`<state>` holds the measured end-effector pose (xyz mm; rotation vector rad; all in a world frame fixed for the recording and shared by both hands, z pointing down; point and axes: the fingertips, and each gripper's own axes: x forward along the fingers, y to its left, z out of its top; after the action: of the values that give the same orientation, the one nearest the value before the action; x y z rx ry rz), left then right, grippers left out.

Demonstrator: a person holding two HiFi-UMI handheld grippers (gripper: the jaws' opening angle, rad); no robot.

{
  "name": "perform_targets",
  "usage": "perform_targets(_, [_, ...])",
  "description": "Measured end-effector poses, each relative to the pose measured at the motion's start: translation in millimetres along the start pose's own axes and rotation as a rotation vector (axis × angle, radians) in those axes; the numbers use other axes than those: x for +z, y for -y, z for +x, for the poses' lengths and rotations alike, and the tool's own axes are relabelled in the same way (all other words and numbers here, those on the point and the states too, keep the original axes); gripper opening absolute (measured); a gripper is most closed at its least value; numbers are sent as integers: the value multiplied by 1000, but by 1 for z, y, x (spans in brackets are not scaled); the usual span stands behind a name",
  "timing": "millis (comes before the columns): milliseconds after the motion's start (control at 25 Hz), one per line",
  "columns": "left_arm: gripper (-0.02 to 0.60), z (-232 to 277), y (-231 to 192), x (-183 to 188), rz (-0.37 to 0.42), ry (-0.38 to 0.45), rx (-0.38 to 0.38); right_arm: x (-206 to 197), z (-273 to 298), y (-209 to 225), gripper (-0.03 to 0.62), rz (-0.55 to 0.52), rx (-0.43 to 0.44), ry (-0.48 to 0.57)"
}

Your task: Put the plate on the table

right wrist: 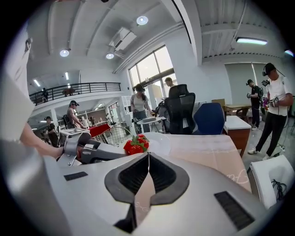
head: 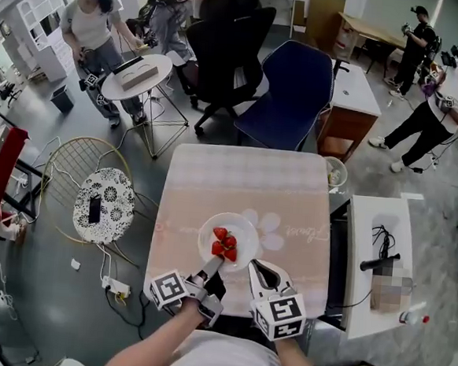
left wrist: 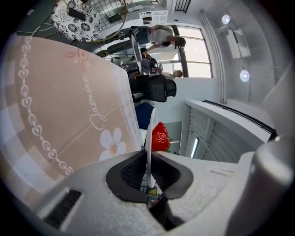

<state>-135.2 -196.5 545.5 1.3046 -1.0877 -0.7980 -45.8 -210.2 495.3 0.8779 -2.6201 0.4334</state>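
A white plate [head: 233,232] with several red strawberries [head: 225,244] is over the near middle of the table [head: 214,177], which has a pink cloth. My left gripper [head: 213,261] is shut on the plate's near rim. In the left gripper view the plate [left wrist: 150,133] stands edge-on between the pads, with a strawberry [left wrist: 160,137] just beyond my left gripper [left wrist: 148,156]. My right gripper [head: 252,264] is beside the plate on its right, shut and empty. The right gripper view shows its jaws together at my right gripper [right wrist: 148,156], with the plate [right wrist: 156,142] and strawberries [right wrist: 136,145] ahead.
A blue chair [head: 287,96] and a black chair [head: 228,44] stand beyond the table's far edge. There is a white side table [head: 373,261] to the right and a round patterned stool [head: 105,206] to the left. Several people stand around the room.
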Motion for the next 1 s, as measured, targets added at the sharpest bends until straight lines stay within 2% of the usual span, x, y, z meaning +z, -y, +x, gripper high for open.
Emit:
perform_targets(560, [25,35,-66,29,-12,-235,54,-21,56,-2,5,52,-114,-98])
perform_targets(1000, [25,57,-105,40,0,-322,105,-38,69,3,5,103,-195,-140])
